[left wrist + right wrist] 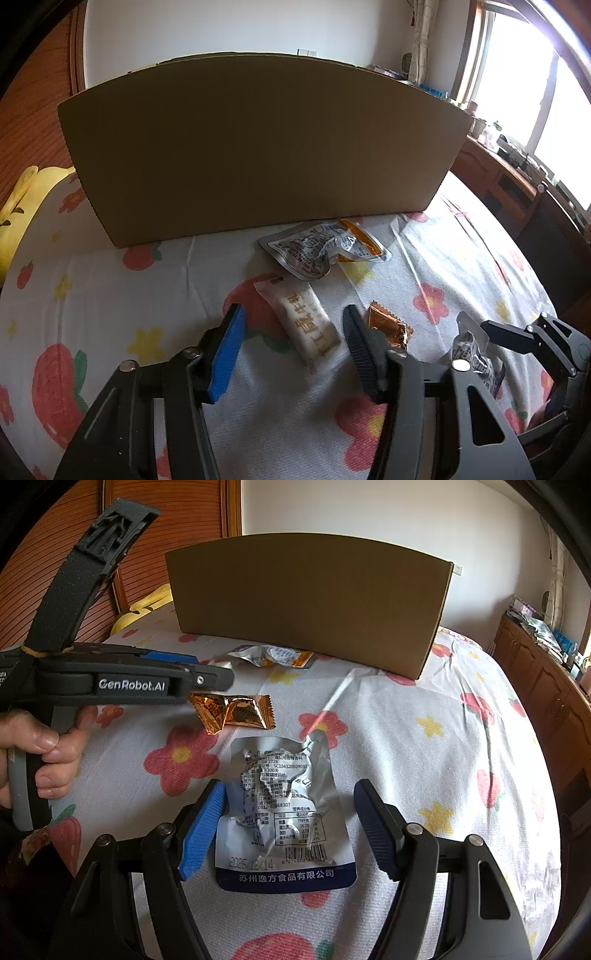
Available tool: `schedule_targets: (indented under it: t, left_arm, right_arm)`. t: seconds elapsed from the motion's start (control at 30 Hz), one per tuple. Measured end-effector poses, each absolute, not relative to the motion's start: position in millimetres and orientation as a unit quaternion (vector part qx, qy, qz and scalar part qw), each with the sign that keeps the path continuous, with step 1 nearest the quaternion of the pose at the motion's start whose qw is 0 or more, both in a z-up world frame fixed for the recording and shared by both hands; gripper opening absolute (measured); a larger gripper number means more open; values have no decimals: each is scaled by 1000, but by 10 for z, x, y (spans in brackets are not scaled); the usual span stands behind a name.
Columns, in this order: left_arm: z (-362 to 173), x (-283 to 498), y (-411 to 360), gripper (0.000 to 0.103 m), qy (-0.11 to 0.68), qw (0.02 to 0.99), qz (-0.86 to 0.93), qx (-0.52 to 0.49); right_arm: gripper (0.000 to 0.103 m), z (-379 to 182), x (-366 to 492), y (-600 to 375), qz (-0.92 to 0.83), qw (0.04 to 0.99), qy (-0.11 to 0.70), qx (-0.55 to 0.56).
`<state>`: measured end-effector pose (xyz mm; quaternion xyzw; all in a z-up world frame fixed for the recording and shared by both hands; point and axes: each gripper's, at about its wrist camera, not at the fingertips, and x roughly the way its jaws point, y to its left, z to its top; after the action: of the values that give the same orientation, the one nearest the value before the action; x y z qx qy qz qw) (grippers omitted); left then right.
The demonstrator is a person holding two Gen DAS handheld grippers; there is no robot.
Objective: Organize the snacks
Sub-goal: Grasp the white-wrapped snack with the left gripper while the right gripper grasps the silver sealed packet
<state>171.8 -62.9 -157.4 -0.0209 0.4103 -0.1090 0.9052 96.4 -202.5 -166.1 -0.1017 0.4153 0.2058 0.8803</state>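
My left gripper (293,314) is open, its fingers either side of a white snack bar packet (303,323) lying on the bed. A small orange foil packet (389,326) lies just right of it and also shows in the right wrist view (232,712). My right gripper (288,794) is open around a silver and blue pouch (280,812), which also shows in the left wrist view (476,358). Another silver pouch with an orange end (325,249) lies by the cardboard box (258,147), and also shows in the right wrist view (273,655). The box stands upright at the back (310,602).
The flowered bedsheet (110,295) covers the bed. A yellow plush toy (22,206) lies at the far left. A wooden cabinet (546,679) with clutter runs along the right, under a bright window (524,81). The left gripper's body (129,679) crosses the right wrist view.
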Motion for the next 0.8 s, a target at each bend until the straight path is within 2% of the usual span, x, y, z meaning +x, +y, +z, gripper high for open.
schedule_targets:
  t: [0.1,0.3,0.8]
  left_arm:
    - [-1585,1736,-587,27,410,904,-112,-35]
    - [-1574,1705,-506,24,401,908,-110,-44]
    - [-1463,1226,-463,24,375,919,-120,-22]
  right_arm:
    - [72,-1663,966,-2022,206,880,415,-102]
    - [72,-1663,973,-2027,205,881,415,-102]
    - [73,-1658,980,-2040,203,879,419,-101]
